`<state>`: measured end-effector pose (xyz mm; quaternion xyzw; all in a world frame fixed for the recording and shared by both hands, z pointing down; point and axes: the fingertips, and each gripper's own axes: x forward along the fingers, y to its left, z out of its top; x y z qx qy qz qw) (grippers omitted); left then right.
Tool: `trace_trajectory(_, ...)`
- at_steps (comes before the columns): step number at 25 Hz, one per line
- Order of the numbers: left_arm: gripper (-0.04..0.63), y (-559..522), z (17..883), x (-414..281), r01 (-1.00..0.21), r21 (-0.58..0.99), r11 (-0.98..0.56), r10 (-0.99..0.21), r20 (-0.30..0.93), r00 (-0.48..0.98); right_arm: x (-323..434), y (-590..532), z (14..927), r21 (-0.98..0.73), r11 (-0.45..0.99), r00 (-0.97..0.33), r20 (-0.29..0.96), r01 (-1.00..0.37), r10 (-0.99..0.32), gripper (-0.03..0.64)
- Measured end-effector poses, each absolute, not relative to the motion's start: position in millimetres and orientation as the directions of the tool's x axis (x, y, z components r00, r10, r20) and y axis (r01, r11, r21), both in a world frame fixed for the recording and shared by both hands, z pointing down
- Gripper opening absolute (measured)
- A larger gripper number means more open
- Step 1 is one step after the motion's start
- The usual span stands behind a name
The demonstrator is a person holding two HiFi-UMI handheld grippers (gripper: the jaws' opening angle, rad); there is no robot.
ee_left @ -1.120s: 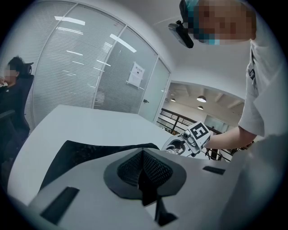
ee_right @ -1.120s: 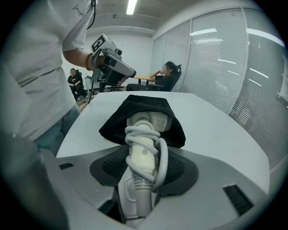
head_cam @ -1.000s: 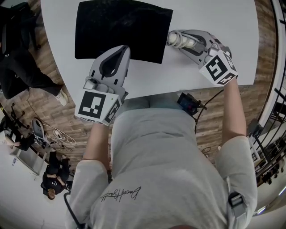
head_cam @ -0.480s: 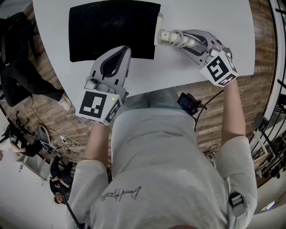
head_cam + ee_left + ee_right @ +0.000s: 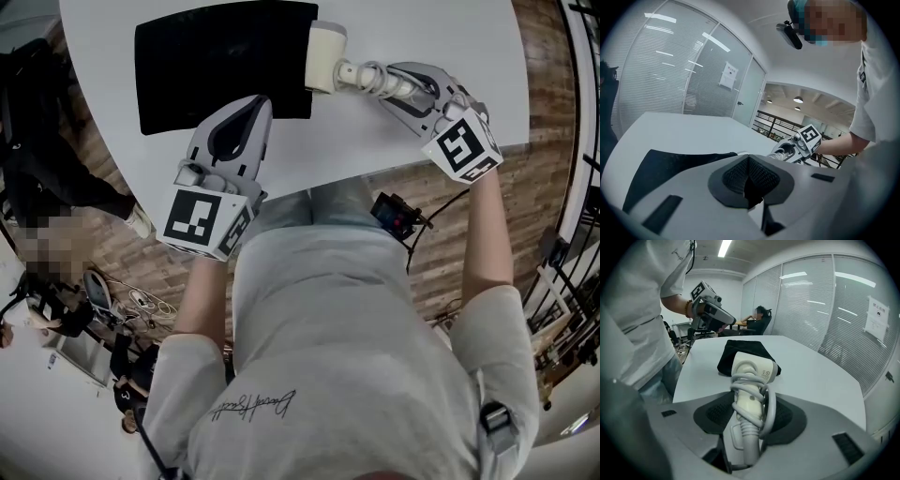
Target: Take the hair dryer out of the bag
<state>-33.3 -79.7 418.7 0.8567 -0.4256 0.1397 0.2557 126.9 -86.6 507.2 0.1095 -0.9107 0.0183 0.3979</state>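
A black bag [image 5: 220, 61] lies flat on the white table [image 5: 431, 37]. From its right end sticks a cream hair dryer [image 5: 328, 58], its head clear of the bag mouth and its cord wound round the handle. My right gripper [image 5: 380, 80] is shut on that handle; in the right gripper view the hair dryer [image 5: 754, 369] stands between the jaws with the bag [image 5: 745, 348] behind it. My left gripper [image 5: 251, 105] is shut on the bag's near edge, and dark cloth shows between the pads [image 5: 759, 176]. The bag [image 5: 670, 164] spreads to the left of the left gripper [image 5: 749, 180].
The table's curved front edge [image 5: 319, 183] runs just before the person's body, with wood floor on both sides. A person in black [image 5: 42, 141] stands at the left. Glass walls [image 5: 825, 310] ring the room, and someone sits far back [image 5: 760, 316].
The hair dryer has slid out of the bag towards the right: first only its handle showed, now its head is outside. The left gripper stays on the bag's edge.
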Motion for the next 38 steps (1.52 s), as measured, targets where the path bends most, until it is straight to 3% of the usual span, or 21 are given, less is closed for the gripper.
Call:
trace_trajectory(21, 0.012, -86, 413, -37, -0.802, 0.328, -0.499, -0.681, 0.423, 0.597, 152, -110, 488, 0.105, 0.902, -0.602, 0.711, -0.418, -0.362, 0.218)
trace_trajectory(38, 0.012, -81, 403, -60, -0.839, 0.305, -0.451, -0.722, 0.428, 0.544, 151, -175, 489, 0.169, 0.747, -0.478, 0.673, -0.643, -0.564, 0.218)
